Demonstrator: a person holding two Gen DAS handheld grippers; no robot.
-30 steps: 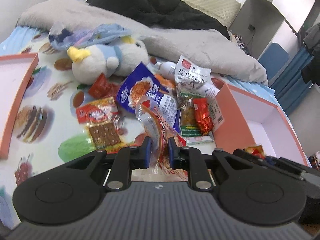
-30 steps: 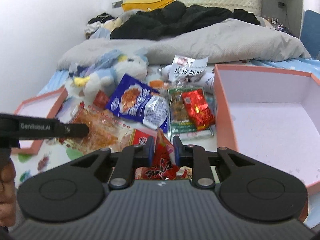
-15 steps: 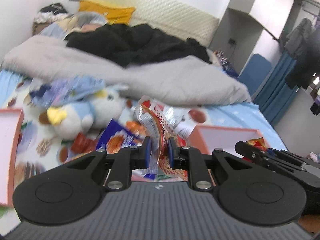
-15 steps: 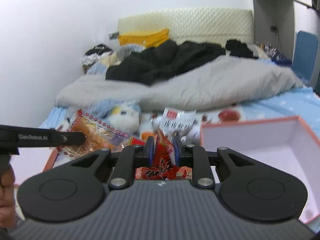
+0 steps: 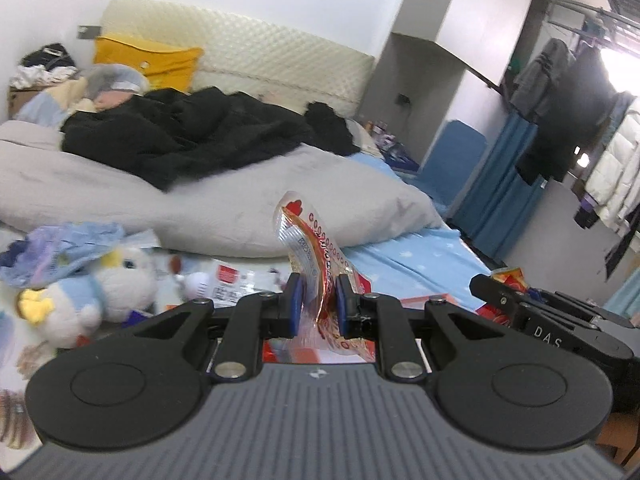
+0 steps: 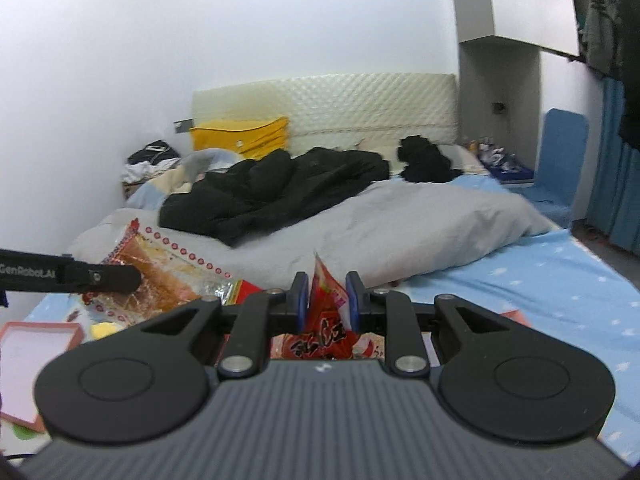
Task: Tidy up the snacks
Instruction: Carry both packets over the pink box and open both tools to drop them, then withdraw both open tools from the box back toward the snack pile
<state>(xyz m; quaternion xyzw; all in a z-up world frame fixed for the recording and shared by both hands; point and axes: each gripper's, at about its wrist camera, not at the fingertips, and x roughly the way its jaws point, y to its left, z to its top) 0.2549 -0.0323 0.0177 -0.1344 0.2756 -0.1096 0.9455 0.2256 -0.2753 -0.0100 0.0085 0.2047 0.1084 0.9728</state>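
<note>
My left tool (image 5: 316, 300) pinches a limp, crinkly clear snack packet (image 5: 310, 248) by its edge; my right tool (image 6: 328, 300) clamps a light red packet (image 6: 326, 308).

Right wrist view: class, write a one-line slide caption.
Right gripper pinches a red snack packet above the bed.

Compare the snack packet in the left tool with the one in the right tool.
1. The left tool holds a clear packet with a red dotted border and orange-brown contents; the right tool holds a red packet, opaque with bold dark characters.
2. The clear packet looks larger and stands taller above its pads than the red packet.

Shared: both are pinched and lifted off the bed.
</note>
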